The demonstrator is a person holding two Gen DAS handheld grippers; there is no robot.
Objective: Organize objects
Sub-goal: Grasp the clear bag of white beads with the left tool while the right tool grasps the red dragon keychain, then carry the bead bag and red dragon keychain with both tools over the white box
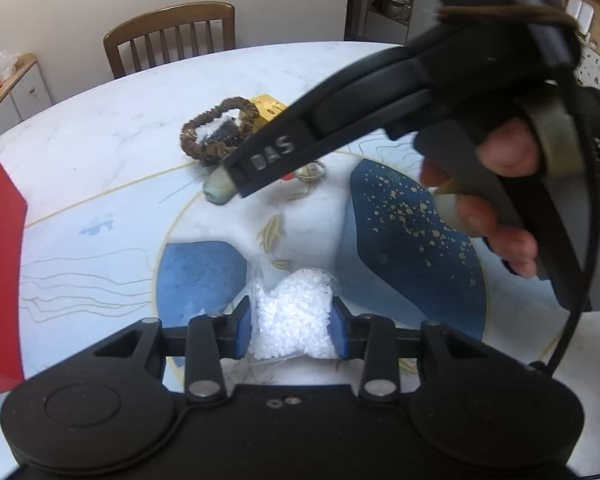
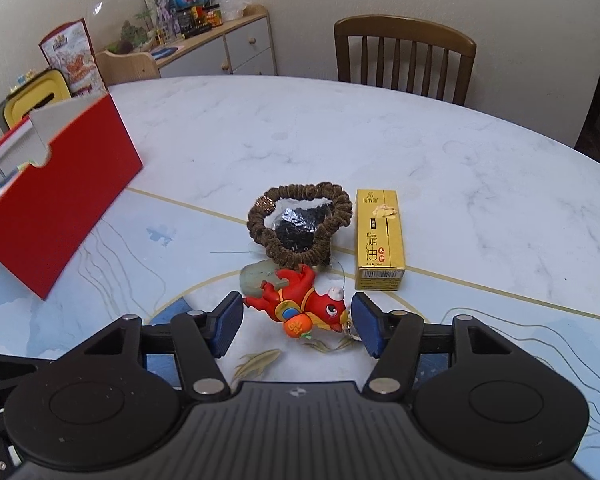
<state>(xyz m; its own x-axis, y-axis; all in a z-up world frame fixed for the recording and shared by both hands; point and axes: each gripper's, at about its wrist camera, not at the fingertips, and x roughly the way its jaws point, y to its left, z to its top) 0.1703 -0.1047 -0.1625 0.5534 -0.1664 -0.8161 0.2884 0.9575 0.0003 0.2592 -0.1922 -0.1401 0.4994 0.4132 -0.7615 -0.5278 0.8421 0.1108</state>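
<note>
My left gripper [image 1: 292, 330] is shut on a clear bag of white beads [image 1: 296, 304], just above the table. A person's hand [image 1: 496, 200] holds my right gripper, and one of its fingers [image 1: 268, 156] crosses the left wrist view. In the right wrist view my right gripper [image 2: 298, 322] is open, its blue pads on either side of a red dragon toy [image 2: 300, 302] lying on the table. Just beyond the toy lie a pale green stone [image 2: 254, 278], a brown scrunchie [image 2: 260, 224] ringed around a bag of black beads [image 2: 298, 226], and a gold carton [image 2: 378, 240].
An open red box [image 2: 60, 196] stands on the marble table [image 2: 300, 128] at the left, with items inside; it also shows as the red box [image 1: 0, 240] at the left wrist view's edge. A wooden chair [image 2: 404, 56] and a cluttered sideboard [image 2: 228, 44] stand behind the table.
</note>
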